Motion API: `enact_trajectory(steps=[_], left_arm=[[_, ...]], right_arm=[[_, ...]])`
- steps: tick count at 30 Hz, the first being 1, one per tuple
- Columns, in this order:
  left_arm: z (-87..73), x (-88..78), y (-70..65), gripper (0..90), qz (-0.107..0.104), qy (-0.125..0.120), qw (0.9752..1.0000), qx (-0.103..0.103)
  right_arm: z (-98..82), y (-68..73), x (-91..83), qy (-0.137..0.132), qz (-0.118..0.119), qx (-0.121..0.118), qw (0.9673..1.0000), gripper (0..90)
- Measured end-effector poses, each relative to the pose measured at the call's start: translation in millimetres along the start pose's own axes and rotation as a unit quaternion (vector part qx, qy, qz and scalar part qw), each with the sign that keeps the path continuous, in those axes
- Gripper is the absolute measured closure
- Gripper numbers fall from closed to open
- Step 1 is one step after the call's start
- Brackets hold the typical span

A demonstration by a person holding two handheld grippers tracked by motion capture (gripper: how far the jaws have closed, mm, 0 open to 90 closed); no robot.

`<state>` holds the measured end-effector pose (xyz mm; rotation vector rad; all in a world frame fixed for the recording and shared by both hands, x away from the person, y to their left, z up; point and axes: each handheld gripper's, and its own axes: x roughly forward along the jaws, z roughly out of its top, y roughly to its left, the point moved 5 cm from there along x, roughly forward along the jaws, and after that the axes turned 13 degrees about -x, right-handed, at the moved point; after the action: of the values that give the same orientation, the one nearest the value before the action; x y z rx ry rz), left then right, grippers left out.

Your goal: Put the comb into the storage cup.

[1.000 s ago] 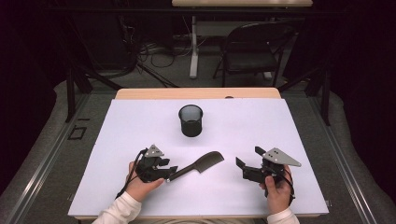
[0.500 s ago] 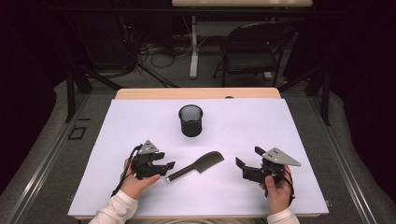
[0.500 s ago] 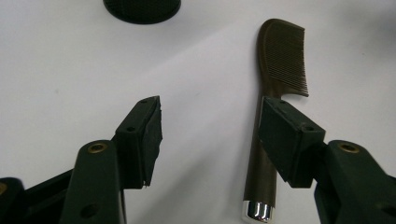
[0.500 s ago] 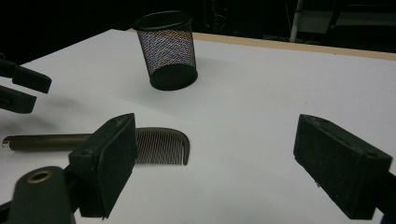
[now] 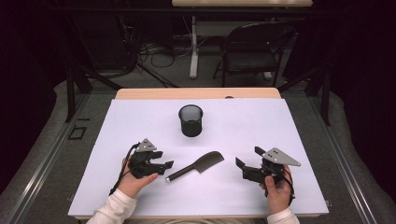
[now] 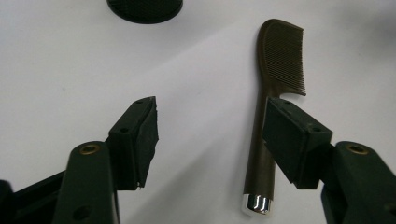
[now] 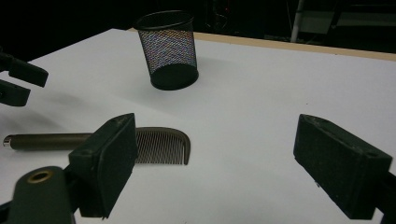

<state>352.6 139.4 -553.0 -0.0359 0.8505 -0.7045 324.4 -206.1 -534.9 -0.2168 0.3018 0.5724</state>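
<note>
a: where's the comb (image 5: 196, 166) against the left gripper (image 5: 166, 169)?

b: it lies flat on the white table (image 5: 289, 126), and the left gripper sits at its handle end. in the high view the jaw tips are just beside the silver cap, not gripping it. those jaws have just been opening, and they stand apart now.

a: is anything between them?

b: in the left gripper view the gap between the two pads is bare table. the comb's handle (image 6: 259, 158) runs under the inner edge of one pad rather than through the middle of the gap. whether that pad touches it i cannot tell.

a: and the right gripper (image 5: 246, 162)?

b: well apart from the comb, off past its toothed end, resting in the person's right hand (image 5: 276, 192). jaws wide apart with nothing between them. in the right gripper view the comb lies beyond one pad, which hides part of it.

a: what does the comb look like?

b: dark brown, one piece: a straight round handle ending in a small shiny silver cap, then a broad curved head with a row of fine, close teeth along one edge.

a: anything else near it?

b: a black mesh cup (image 5: 191, 120) stands upright on the far side of the comb, well apart from it.
</note>
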Motion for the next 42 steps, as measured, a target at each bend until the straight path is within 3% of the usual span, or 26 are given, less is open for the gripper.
enact_trajectory(steps=[9, 19, 26, 33, 42], left_arm=[[3.4, -1.7, -10.3, 25.3, -0.003, 0.0, 0.9995, 0.031], [7.4, 4.1, -21.7, 16.5, 0.009, 0.029, 0.9981, 0.053], [13.3, 9.2, -31.0, 16.3, 0.005, 0.051, 0.9964, 0.067], [12.7, 17.2, -36.3, 16.5, 0.001, 0.087, 0.9935, 0.073], [13.2, 30.0, -40.5, 19.9, 0.011, 0.125, 0.9876, 0.095]], right_arm=[[-0.6, -0.2, 0.1, 0.004, 0.002, -0.003, 1.0, 13.4], [-0.8, 0.2, 0.2, 0.007, 0.003, -0.003, 1.0, 13.4], [-1.1, 0.6, 1.0, 0.007, 0.003, -0.003, 1.0, 13.4], [-1.3, 0.5, 1.1, 0.007, 0.003, -0.001, 1.0, 13.5], [-1.4, 0.6, 1.3, 0.007, 0.003, -0.002, 1.0, 13.4]])
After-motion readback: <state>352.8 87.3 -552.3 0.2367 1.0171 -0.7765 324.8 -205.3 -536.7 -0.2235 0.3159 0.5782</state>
